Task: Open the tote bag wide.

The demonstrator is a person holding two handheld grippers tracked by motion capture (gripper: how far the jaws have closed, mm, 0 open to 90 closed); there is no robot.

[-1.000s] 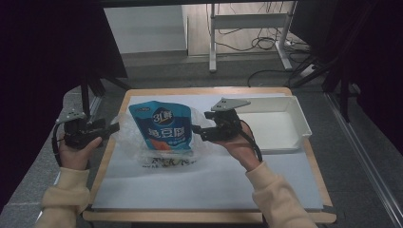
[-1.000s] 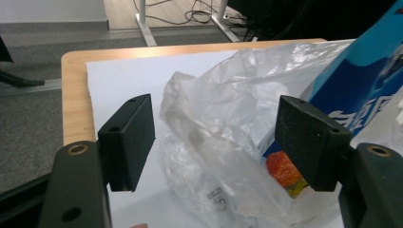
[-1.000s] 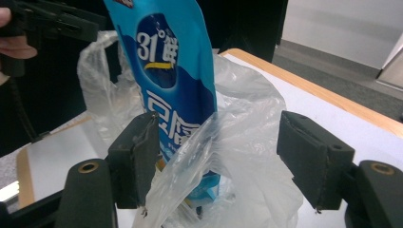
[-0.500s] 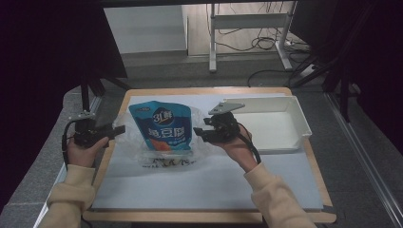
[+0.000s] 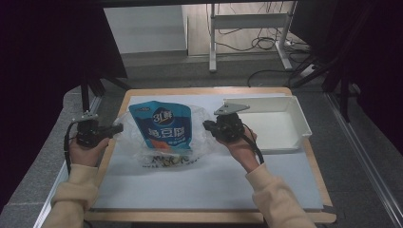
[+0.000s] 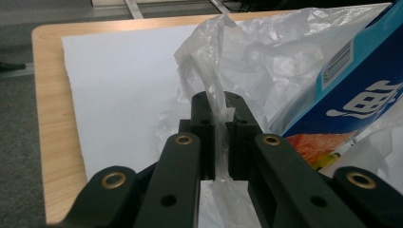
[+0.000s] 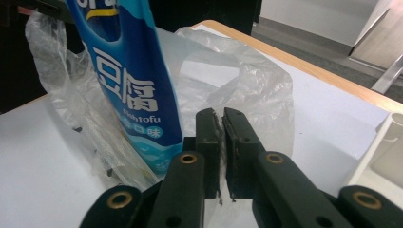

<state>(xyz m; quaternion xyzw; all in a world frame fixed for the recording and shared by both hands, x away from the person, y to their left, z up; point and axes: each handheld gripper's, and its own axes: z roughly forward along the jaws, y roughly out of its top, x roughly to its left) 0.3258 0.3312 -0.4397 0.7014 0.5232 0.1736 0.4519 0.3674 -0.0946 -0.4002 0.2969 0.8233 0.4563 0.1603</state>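
Blue pouch [image 5: 164, 129] standing inside clear plastic bag [image 5: 199, 137] on white sheet, mid-table. Left gripper [image 6: 219, 111] pinching bag's left edge; right gripper [image 7: 221, 124] jaws pressing together on bag's right edge. White tray [image 5: 298, 124] sitting at table's right edge. Pouch reading "Fishtofu", "31".

1. The left gripper [image 6: 218, 102] rose from the bottom of its view with both black jaws closed on a twisted strip of the clear plastic bag [image 6: 266, 61].
2. The pinched film ran down between the jaws and came out below them.
3. The crumpled bag spread up and to the right, around a blue package [image 6: 361, 90] with white characters and a barcode.
4. An orange patch showed at the package's lower edge.
5. A white sheet [image 6: 123, 80] lay beneath, on a wooden table [image 6: 47, 95] with a rounded corner.
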